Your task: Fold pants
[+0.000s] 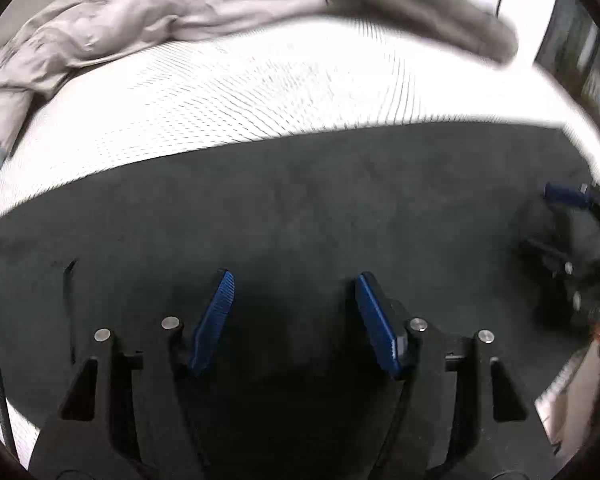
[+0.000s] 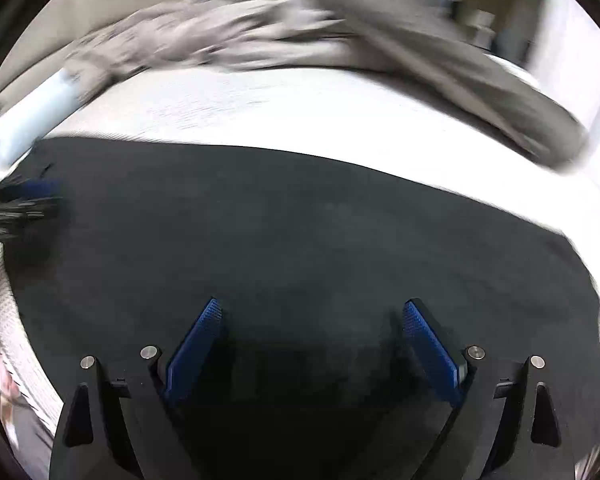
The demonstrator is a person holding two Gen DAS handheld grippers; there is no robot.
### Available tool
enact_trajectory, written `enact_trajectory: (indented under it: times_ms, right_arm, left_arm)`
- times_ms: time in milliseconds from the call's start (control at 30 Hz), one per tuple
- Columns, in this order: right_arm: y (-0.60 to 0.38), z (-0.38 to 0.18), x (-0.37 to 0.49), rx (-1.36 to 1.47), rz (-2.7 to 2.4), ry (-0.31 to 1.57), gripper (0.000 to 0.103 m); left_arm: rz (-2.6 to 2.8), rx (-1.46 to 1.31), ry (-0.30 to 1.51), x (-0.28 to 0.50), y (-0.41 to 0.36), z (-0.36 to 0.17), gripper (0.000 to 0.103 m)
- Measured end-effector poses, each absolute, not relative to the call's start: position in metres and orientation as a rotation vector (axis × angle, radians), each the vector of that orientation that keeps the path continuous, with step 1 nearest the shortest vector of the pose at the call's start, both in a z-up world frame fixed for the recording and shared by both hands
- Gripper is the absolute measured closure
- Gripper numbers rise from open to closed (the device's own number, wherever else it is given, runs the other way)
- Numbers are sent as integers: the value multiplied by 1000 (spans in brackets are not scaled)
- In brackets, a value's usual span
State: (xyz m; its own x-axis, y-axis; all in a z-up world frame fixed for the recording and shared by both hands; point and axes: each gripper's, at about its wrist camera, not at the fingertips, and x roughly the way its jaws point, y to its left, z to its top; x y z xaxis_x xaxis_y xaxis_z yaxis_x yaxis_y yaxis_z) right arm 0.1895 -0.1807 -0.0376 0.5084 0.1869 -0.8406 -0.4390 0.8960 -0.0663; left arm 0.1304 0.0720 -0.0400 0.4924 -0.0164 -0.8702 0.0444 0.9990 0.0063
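Pants, dark and flat, fill the lower half of both wrist views, spread on a white textured bed. In the left wrist view the left tongs hang right over that dark cloth at lower centre, blue pads parted with a clear gap and nothing pinched between them; whether the tips touch the fabric I cannot tell. The other gripper shows at the right edge of this view, blurred, low against the pants' right end, with a blue pad tip just above it.

Over to the right wrist view: the right tongs sit at lower centre, pads spread wider apart, nothing gripped, only dark pants beneath them. At the left edge of the frame the left tongs streak by in a blur near the pants' far corner.

Outward now: the pants' upper edge runs across mid-frame in both views, bare white bed beyond it. Along the top lies a crumpled grey garment, stretching from the upper left, and a darker grey piece trails down toward the upper right. A pale blue item peeks in at the left of the right wrist view, just beside the grey heap.
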Motion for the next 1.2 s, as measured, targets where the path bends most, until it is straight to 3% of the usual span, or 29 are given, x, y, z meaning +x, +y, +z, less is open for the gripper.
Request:
enact_trajectory:
  times_ms: [100,233,433,533,700,1200]
  right_arm:
    - [-160,-59,188,-389,384,1004,10]
    - [-217,-59,189,-355,264,999,9]
    - [-313,-50,160,-118,137,959,9]
    - [-335,-38,124,-13,149,915,9]
    - [-347,-22,66,255,198,841,9]
    - [-336,-39,19,488,350,922,10]
  left_arm:
    - [-12,29,1069,139,79,-45,41]
    - [91,-4,1047,121,122,-40,40]
    - [175,-192,973,38,185,-17,38]
    - [247,-291,902,-8,205,-5,22]
    - [255,-416,893,-51,231,-5,22]
    - [135,-603,952,-60,176,-38,26]
